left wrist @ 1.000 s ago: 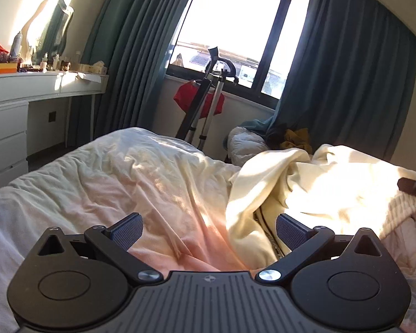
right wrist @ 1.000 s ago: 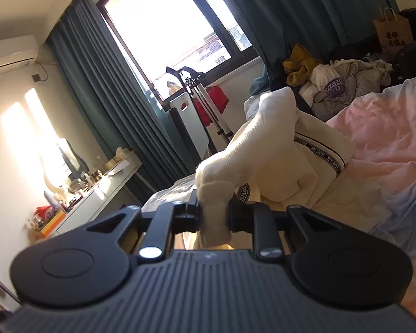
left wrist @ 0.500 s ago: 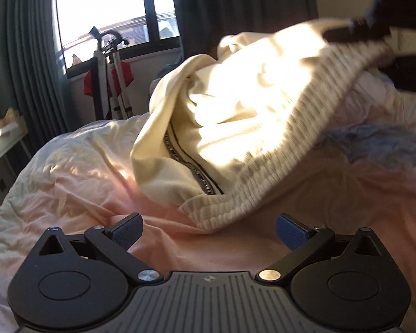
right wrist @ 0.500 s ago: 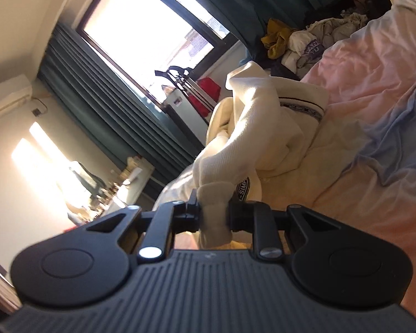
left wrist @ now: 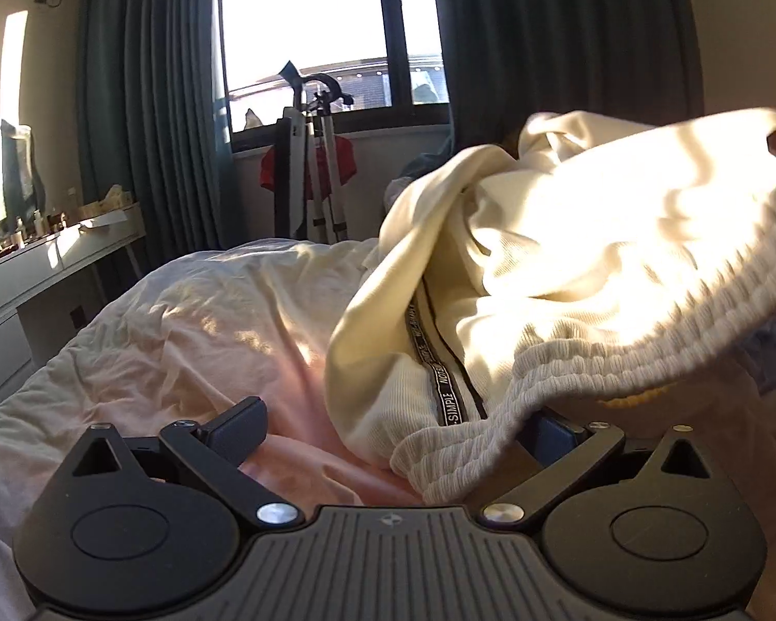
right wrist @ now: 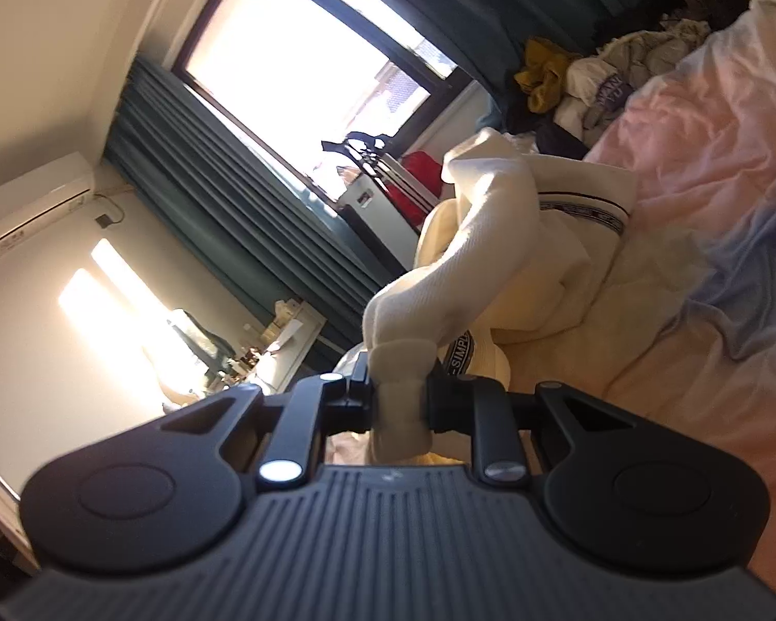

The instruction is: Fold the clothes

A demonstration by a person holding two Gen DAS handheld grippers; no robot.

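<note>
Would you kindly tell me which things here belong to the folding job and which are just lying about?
Job in hand:
- cream ribbed-hem garment with black lettered stripe
- right gripper, shut on it
- left gripper, open at its hem
- pink duvet

Lying about:
- heap of clothes
- folded metal stand
- white dresser

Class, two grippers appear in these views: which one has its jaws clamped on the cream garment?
The right gripper: its jaws pinch a bunched ribbed edge of the cream garment. The left gripper has jaws spread wide, gripping nothing.
</note>
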